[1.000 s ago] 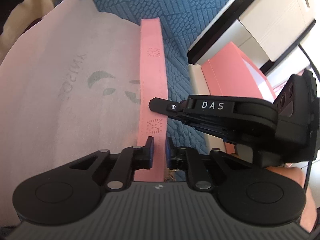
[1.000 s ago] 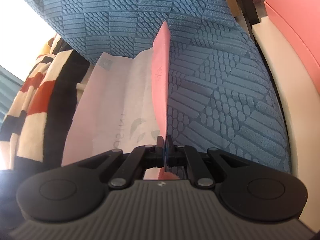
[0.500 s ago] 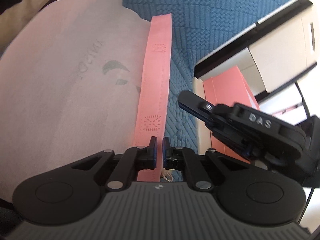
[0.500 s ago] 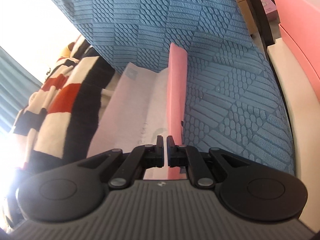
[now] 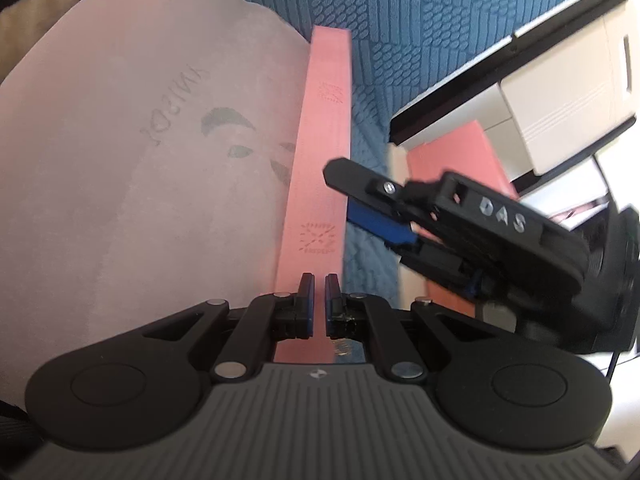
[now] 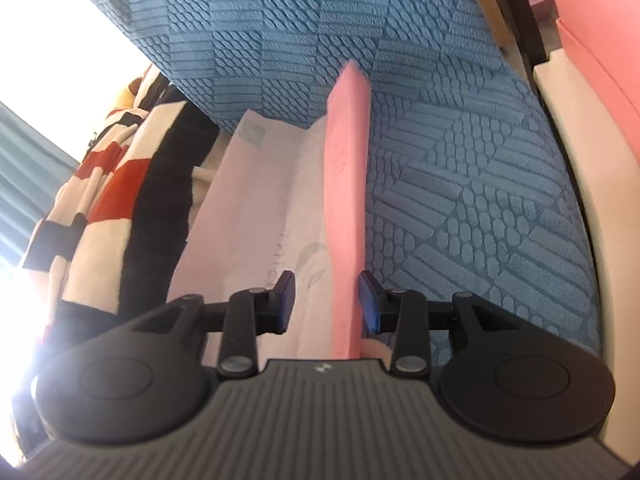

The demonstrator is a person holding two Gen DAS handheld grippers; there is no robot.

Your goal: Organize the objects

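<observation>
Blue textured upholstery fills the background. Cream cabinet with black trim at right. Striped red, black and cream blanket left; bright window glare behind it.

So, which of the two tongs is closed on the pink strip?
The left tongs: closed on the pink strip. The right tongs are opening, with the strip between them, not pinched.

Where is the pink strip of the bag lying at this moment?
In both wrist views the pink strip runs up the frame's middle, edging the pale bag on its left, with the blue textured cushion on its right.
</observation>
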